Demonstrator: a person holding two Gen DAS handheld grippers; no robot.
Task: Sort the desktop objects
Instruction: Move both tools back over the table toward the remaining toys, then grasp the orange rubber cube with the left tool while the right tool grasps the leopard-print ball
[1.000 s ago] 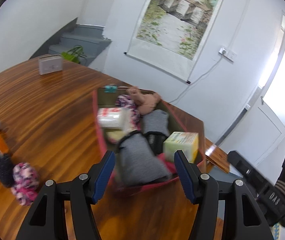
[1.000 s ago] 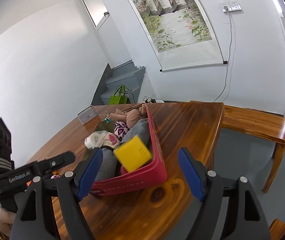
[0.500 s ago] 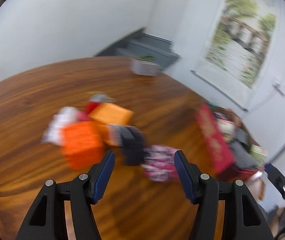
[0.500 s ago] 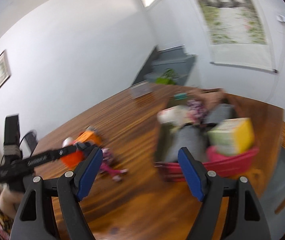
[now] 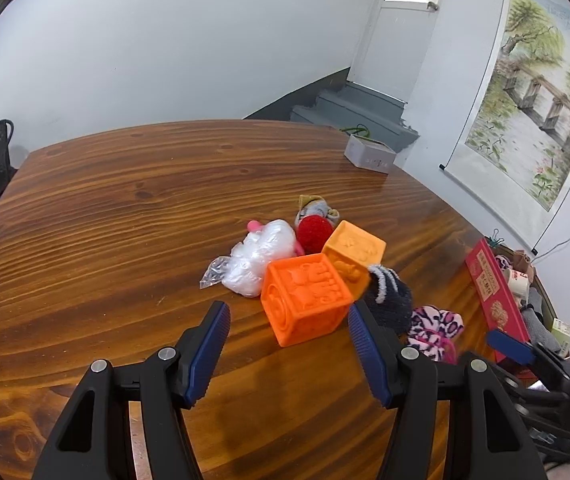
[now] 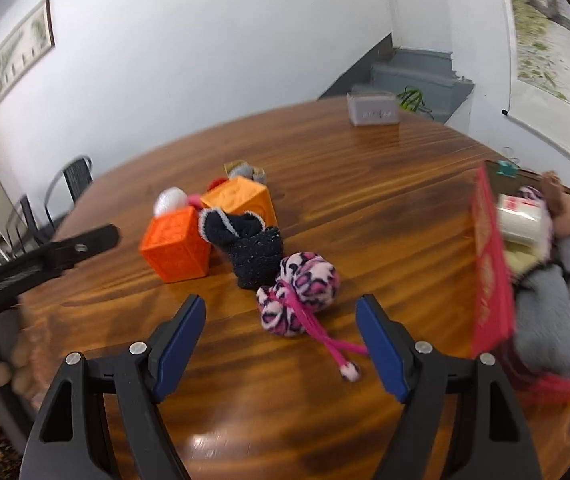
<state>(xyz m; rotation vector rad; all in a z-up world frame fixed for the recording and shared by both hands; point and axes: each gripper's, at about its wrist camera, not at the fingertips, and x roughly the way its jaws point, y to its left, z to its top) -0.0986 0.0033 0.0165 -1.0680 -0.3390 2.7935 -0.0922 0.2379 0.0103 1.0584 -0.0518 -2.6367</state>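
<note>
My left claw (image 5: 288,354) is spread wide and empty, hovering low over the wooden counter (image 5: 125,220) just short of the darker orange block (image 5: 305,298). That block sits with one corner turned toward me, touching the paler orange block (image 5: 355,252) behind it. A clear plastic bag (image 5: 257,256) lies against its left side, with a red ball (image 5: 315,232) behind that. My right claw (image 6: 281,344) is also spread with nothing between its pads, lined up on the pink spotted pouch (image 6: 301,292). The pouch lies on the counter with its long axis running diagonally, and its pink cord (image 6: 327,340) trails toward me, ending near the right pad. A dark fuzzy sock (image 6: 251,248) touches the pouch's far side and leans on the blocks. The red box (image 6: 489,264) of sorted things stands at the right edge.
</note>
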